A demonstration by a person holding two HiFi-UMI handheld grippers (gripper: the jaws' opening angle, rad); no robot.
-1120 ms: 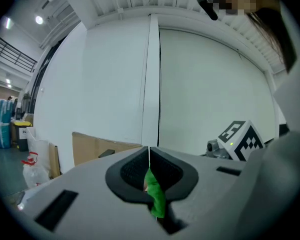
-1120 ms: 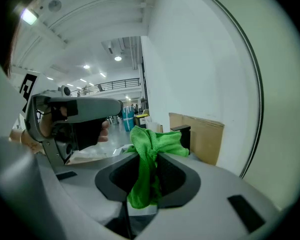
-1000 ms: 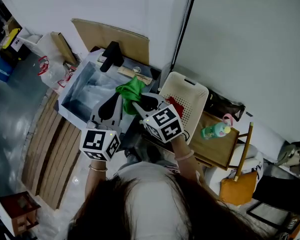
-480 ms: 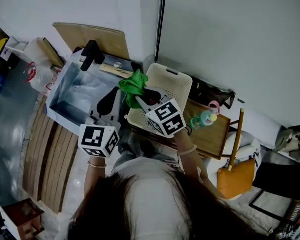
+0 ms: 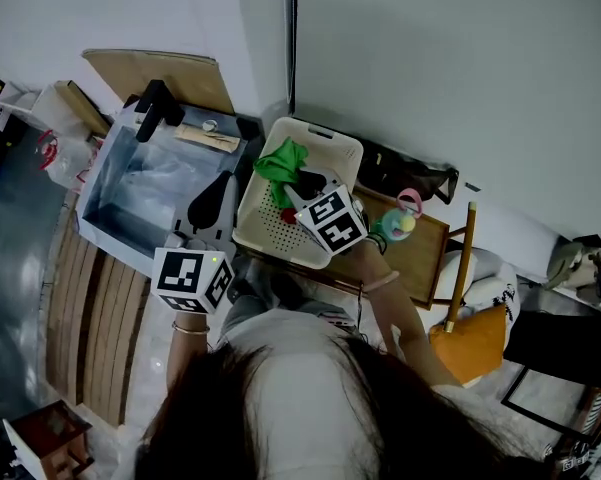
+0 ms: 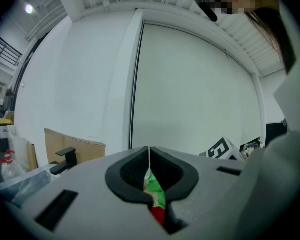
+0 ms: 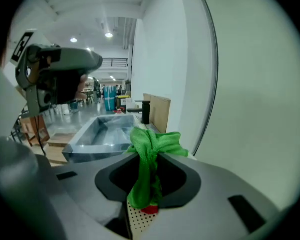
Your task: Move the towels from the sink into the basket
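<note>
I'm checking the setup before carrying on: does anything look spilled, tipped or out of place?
Nothing stands out. The basket sits beside the sink, and the green towel hangs from the right gripper above it.

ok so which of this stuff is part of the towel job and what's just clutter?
Job: green microfibre towel, clamped in right gripper; cream perforated plastic basket; red cloth inside it; steel sink.
Clutter: brown cardboard sheet; green-and-pink bottle; orange bag; wooden stick.
</note>
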